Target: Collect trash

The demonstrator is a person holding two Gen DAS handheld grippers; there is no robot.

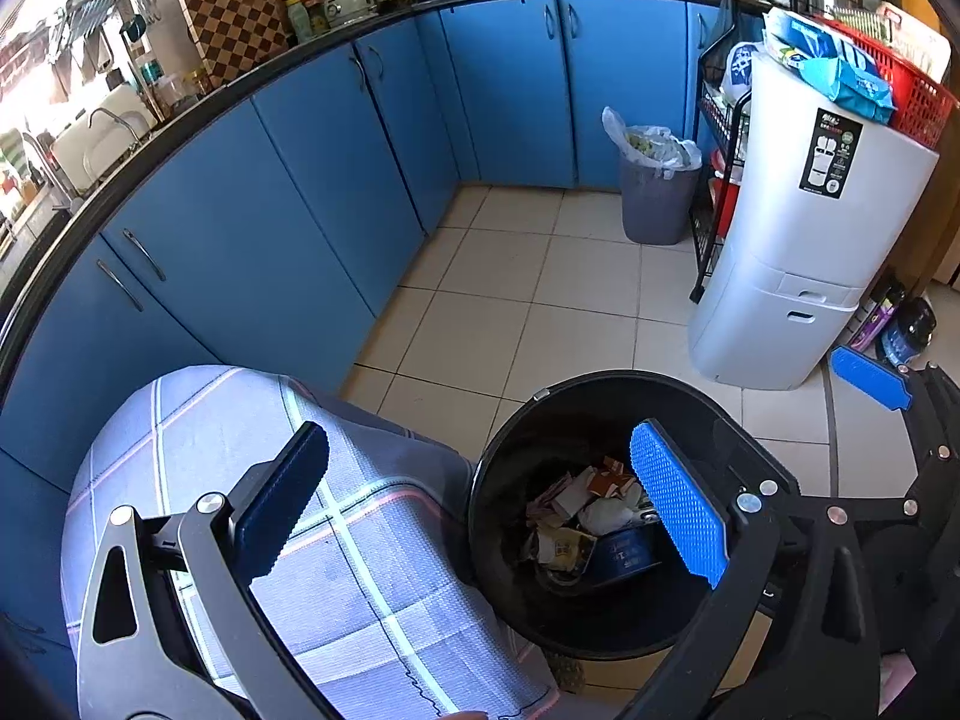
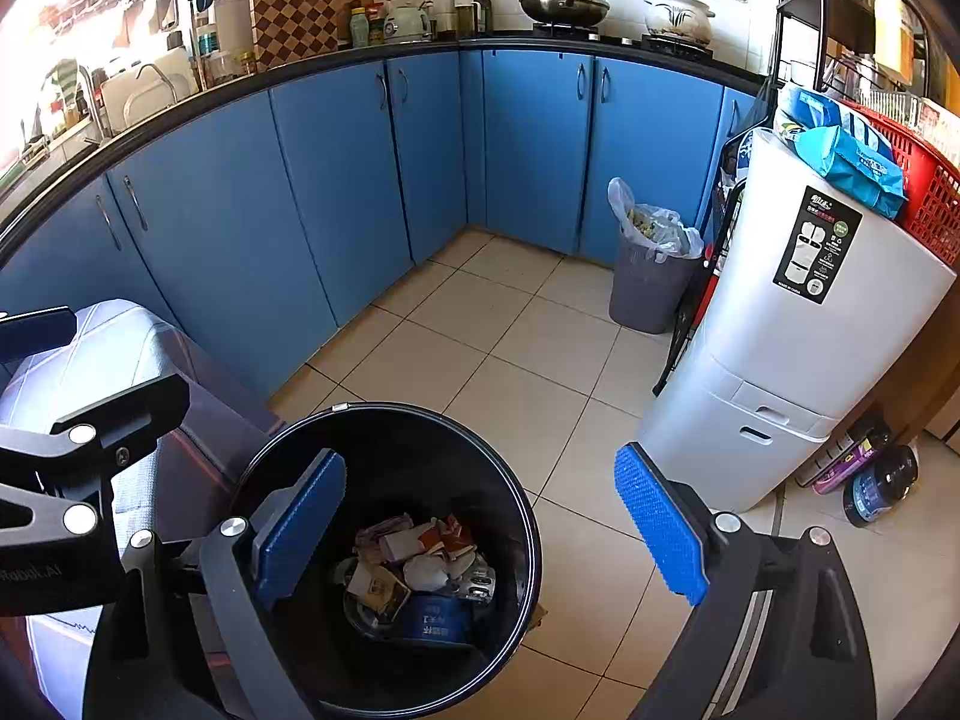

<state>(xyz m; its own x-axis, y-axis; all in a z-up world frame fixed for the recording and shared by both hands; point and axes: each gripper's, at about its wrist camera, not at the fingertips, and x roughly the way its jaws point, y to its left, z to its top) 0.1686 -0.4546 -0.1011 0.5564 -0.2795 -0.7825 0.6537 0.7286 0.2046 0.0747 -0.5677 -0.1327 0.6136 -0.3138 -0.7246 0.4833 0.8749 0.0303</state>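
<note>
Below, my left gripper [image 1: 480, 498] and right gripper [image 2: 480, 525] hang spread, empty, ribbed blue pads [image 2: 663, 525] apart. Underneath, the round glossy black bin [image 2: 516, 492] holds crumpled paper trash [image 2: 420, 564]. Beyond, a bag-lined grey basket [image 2: 645, 291] stands full.

Both the left gripper [image 1: 480, 498] and the right gripper [image 2: 480, 528] have black metal frames with round silver screws at the joints. Their fingers [image 2: 660, 528] carry bright blue pads with a bumpy, dotted texture.
</note>
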